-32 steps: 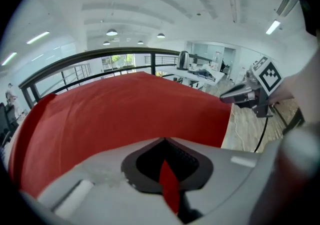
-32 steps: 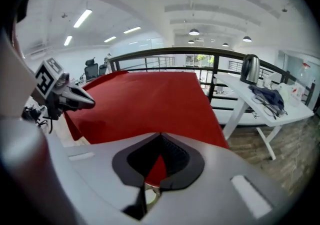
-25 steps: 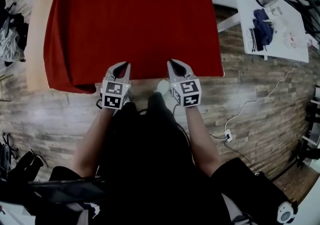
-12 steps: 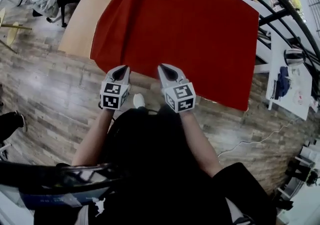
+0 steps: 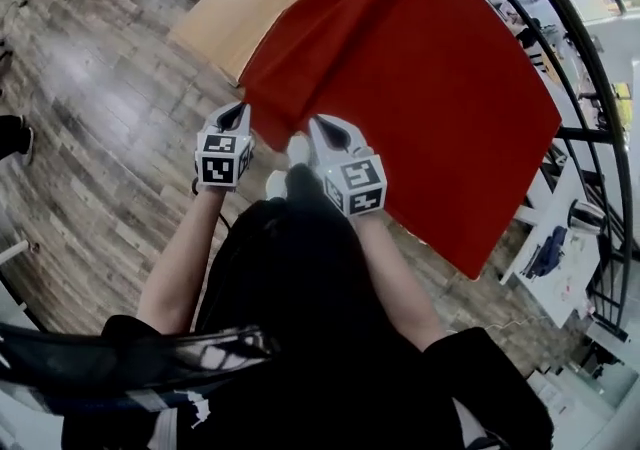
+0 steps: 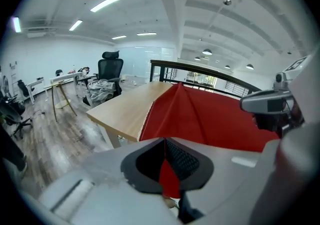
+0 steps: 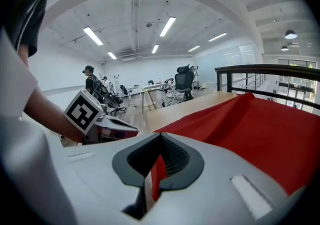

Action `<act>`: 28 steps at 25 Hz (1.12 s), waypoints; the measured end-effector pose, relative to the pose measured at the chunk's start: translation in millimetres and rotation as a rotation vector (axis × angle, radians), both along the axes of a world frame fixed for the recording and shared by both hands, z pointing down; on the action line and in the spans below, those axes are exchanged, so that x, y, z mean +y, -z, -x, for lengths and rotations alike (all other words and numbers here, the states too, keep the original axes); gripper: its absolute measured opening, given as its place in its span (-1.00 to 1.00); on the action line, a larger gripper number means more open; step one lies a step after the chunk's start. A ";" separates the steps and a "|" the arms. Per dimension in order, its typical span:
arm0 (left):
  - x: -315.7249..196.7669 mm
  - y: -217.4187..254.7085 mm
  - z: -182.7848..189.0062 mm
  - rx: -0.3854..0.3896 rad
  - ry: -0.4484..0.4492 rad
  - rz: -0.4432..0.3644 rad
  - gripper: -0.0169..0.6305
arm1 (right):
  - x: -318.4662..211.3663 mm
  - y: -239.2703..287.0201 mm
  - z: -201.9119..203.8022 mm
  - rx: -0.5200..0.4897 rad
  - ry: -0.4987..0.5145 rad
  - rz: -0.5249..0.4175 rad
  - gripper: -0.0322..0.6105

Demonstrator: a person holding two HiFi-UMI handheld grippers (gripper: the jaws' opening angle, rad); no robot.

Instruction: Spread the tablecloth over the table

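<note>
A red tablecloth (image 5: 420, 68) lies across a light wooden table (image 5: 250, 3), leaving a bare strip of wood at the left. My left gripper (image 5: 236, 116) is shut on the cloth's near edge close to its left corner. A red fold shows between its jaws in the left gripper view (image 6: 165, 141). My right gripper (image 5: 322, 125) is shut on the same edge a hand's width to the right, with red cloth pinched in its jaws (image 7: 159, 136). The tablecloth (image 6: 210, 119) rises in a ridge toward the far corner. Its right side (image 7: 260, 129) hangs off the table.
A black railing (image 5: 590, 88) runs behind the table. A white desk (image 5: 560, 278) with small items stands at the lower right. An office chair (image 6: 109, 74) draped with clothes stands beyond the bare tabletop (image 6: 125, 111). Wooden floor surrounds me.
Both grippers have carried the cloth's near edge sideways toward the table's left end. The table now lies diagonally in the head view, and the cloth has lifted into a ridge.
</note>
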State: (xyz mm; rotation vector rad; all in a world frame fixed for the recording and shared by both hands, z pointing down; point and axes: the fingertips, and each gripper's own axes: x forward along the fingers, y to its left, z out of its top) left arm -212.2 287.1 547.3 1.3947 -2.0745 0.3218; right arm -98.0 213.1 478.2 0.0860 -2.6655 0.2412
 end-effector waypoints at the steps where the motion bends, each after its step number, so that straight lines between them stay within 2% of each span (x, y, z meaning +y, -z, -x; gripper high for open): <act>1: -0.6 -1.8 4.7 0.006 0.018 0.003 -0.91 | 0.0 -0.8 10.3 0.002 0.026 0.001 -0.87; 8: 5.5 -14.7 39.6 0.058 0.115 0.034 -0.92 | 1.5 -3.9 80.0 0.028 0.207 0.002 -0.87; 12: 3.7 -33.0 53.1 0.144 0.196 0.058 -0.90 | -5.4 -7.4 92.7 0.041 0.282 0.006 -0.87; 18: -9.3 -51.4 69.4 0.259 0.326 0.035 -0.60 | -19.0 -31.3 101.5 0.071 0.358 0.023 -0.87; 24: -11.0 -66.5 89.3 0.440 0.549 -0.034 -0.35 | -22.9 -39.0 113.0 0.077 0.406 0.085 -0.87; 28: -20.4 -73.8 100.1 0.492 0.573 -0.021 -0.32 | -25.3 -47.4 117.8 0.097 0.418 0.109 -0.87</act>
